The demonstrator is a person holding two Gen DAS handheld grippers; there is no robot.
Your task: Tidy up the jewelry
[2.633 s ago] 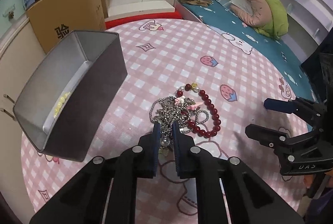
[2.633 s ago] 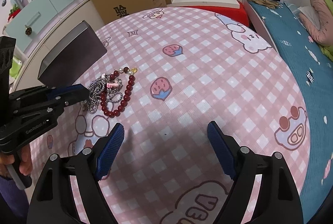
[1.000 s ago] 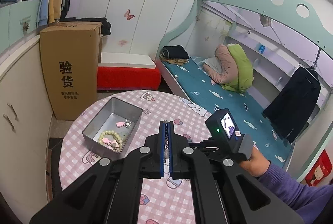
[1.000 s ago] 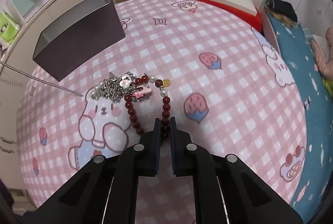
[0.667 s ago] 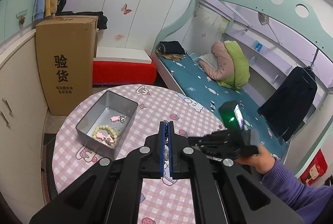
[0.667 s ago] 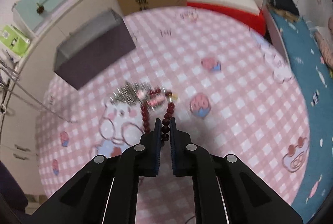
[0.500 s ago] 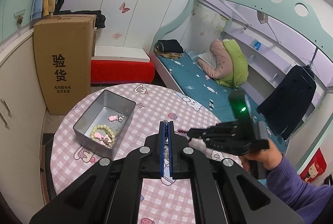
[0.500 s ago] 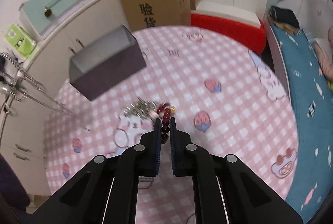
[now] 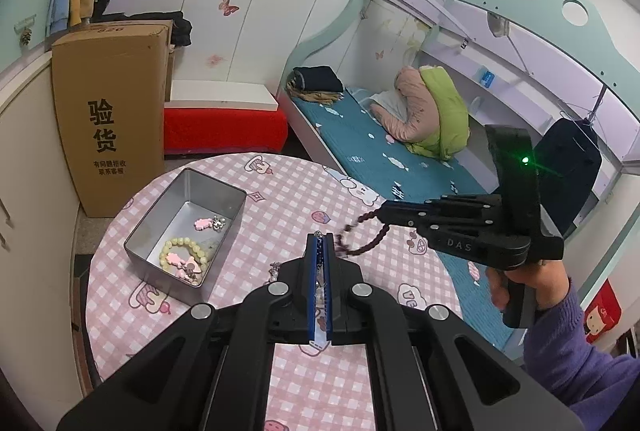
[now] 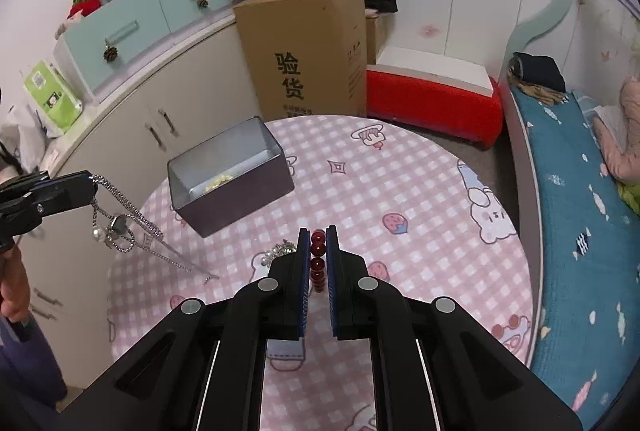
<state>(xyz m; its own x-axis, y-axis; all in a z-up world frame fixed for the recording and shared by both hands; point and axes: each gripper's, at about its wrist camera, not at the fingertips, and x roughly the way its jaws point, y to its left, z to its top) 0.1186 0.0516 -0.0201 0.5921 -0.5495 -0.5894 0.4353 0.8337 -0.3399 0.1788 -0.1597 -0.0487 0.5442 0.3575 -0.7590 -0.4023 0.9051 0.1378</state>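
My left gripper [image 9: 319, 237] is shut on a silver chain necklace [image 10: 120, 223], held high above the table; the chain hangs from it down to the cloth. My right gripper [image 10: 318, 235] is shut on a dark red bead bracelet [image 10: 318, 255], lifted off the table; the bracelet [image 9: 360, 235] dangles from its tips in the left wrist view. A grey metal tin [image 9: 188, 191] on the table's left holds a pale bead bracelet [image 9: 182, 251] and pink charms [image 9: 202, 223]. More silver jewelry [image 10: 280, 251] lies on the table.
The round table has a pink checked cloth [image 10: 400, 191]. A tall cardboard box [image 10: 304, 51] and white cabinets [image 10: 180, 103] stand behind it. A bed with a teal sheet [image 9: 380, 155] runs along the right. A red bench [image 10: 432, 99] is at the back.
Both grippers have risen further above the table with their jewelry. The red bracelet has come away from the silver pile and the chain now stretches up from the cloth.
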